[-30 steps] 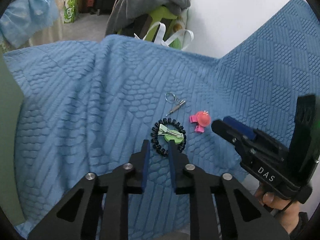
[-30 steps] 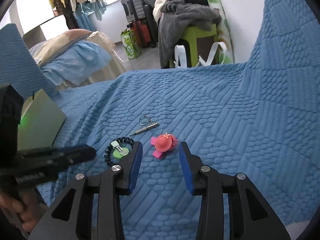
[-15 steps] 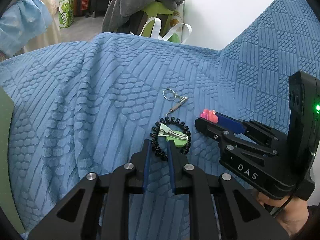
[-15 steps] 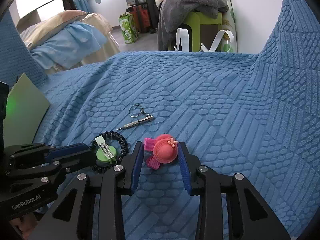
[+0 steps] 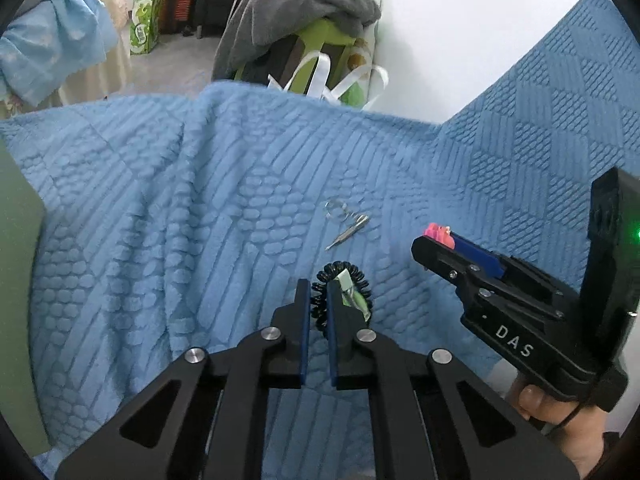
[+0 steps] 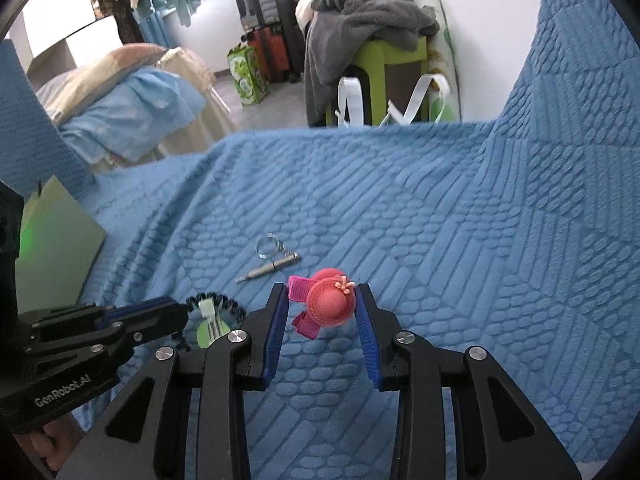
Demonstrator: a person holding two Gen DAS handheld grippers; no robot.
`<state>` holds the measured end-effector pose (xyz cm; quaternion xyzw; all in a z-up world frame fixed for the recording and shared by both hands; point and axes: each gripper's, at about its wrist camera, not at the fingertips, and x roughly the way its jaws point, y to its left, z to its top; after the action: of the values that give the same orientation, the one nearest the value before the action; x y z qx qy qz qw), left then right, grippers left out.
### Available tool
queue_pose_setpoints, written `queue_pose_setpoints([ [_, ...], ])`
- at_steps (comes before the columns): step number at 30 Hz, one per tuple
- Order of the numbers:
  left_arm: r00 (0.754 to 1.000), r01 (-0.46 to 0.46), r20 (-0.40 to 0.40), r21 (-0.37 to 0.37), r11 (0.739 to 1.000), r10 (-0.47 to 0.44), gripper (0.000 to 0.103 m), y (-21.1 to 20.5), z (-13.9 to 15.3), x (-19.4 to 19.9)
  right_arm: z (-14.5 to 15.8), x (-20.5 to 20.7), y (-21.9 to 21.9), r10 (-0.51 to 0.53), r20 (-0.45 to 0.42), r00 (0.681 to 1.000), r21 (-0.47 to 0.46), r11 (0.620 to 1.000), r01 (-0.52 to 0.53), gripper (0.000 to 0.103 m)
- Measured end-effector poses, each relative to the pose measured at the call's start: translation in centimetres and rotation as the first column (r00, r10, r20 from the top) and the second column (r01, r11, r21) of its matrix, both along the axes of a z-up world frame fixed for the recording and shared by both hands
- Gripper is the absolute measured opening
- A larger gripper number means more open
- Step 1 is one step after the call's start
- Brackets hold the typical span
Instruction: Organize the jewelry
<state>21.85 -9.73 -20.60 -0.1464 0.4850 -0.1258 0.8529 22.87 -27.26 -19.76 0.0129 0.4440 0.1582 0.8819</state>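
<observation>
The left gripper (image 5: 319, 294) pinches the near edge of the black coil hair tie (image 5: 346, 288), its 2 fingers narrow on the coil; a green clip (image 5: 352, 296) lies inside the ring. At 3 o'clock from it, the right gripper (image 6: 322, 304) clasps the pink hat hair clip (image 6: 330, 302) between 2 blue pads. A small metal keyring tool (image 6: 272, 262) rests on the blue quilted blanket (image 6: 440, 240) at 12 o'clock from both grippers, apart from each.
</observation>
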Motion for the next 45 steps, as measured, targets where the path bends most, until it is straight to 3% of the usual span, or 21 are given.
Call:
queue_pose_setpoints([
  [5,0.999,0.006,0.048,-0.030,1.000,-0.004,0.007,0.5,2.8,-0.9,2.0,-0.9,-0.2,-0.018,0.035,0.999,0.017,1.000,0.017,0.031],
  [13,0.996,0.013,0.086,0.005,1.000,-0.013,0.007,1.0,5.2,-2.8,3.4,-2.7,-0.3,-0.025,0.037,0.999,0.036,0.999,0.024,0.031],
  [24,1.000,-0.018,0.016,0.007,1.000,0.017,0.007,2.8,2.7,-3.6,-1.2,-2.6,2.6,0.095,-0.112,0.989,-0.013,0.995,-0.097,0.032],
  [30,0.996,-0.049,-0.079,-0.016,0.999,0.048,0.007,4.6,-0.9,-3.1,-0.3,-4.0,4.0,0.189,-0.050,0.981,0.041,0.981,-0.187,0.035],
  [33,0.990,-0.072,-0.122,-0.036,0.997,0.067,0.007,5.5,-2.3,-3.0,0.6,-5.3,5.8,0.303,0.007,0.953,0.072,0.950,-0.303,0.033],
  [35,0.988,-0.075,-0.135,-0.039,0.996,0.069,0.007,5.8,-2.8,-3.0,0.2,-5.5,7.0,0.351,0.002,0.936,0.071,0.934,-0.350,0.021],
  [45,0.989,-0.076,-0.136,-0.075,0.994,0.065,0.007,6.1,-3.0,-2.9,-2.1,-5.4,10.7,0.456,-0.048,0.889,-0.013,0.889,-0.457,0.019],
])
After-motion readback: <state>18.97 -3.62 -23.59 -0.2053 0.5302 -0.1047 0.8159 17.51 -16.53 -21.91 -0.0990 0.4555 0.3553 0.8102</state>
